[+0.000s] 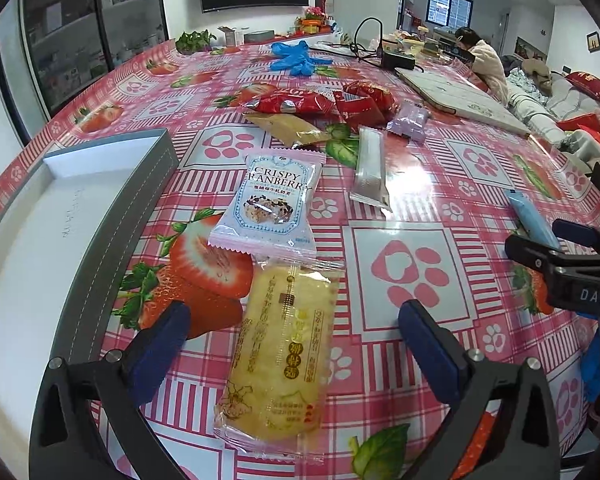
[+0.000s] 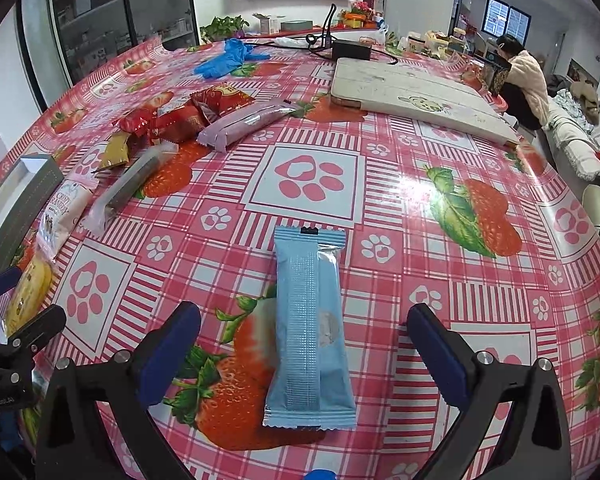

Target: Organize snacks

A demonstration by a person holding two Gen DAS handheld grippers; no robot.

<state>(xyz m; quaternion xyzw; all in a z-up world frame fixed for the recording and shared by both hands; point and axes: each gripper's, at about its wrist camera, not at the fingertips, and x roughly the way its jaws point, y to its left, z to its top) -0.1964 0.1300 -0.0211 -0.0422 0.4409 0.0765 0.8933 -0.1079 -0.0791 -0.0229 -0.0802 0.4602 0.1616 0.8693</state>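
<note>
Snacks lie scattered on a worktop [image 2: 380,216] covered with glossy, wipe-clean cloth printed in a pink check with strawberries and paw marks.

Left tongs [image 1: 294,326]: released, blue-padded fingers spread wide. A flat, oblong yellow cake packet [image 1: 278,352] in clear crinkled film lies between them on the cloth, touched by neither pad. Its far end slightly overlaps a pillow-shaped Crispy Cranberry packet [image 1: 278,198] with serrated pink seams. Just to the left sits a shallow tray [image 1: 32,240], white inside with a grey stitched rim, holding no snacks.

Right tongs [image 2: 304,326]: released, fingers spread wide. A long, matte light-blue bar wrapper [image 2: 310,332] with a ribbed back seam and crimped ends lies flat between the pads, clear of both.

Farther off: a slim silver stick packet [image 1: 370,166], a lilac bar [image 2: 246,122], a gold sachet [image 1: 286,128] and shiny red foil packets [image 1: 324,102] in a loose heap. Crumpled blue gloves [image 1: 296,58] lie beyond.
</note>
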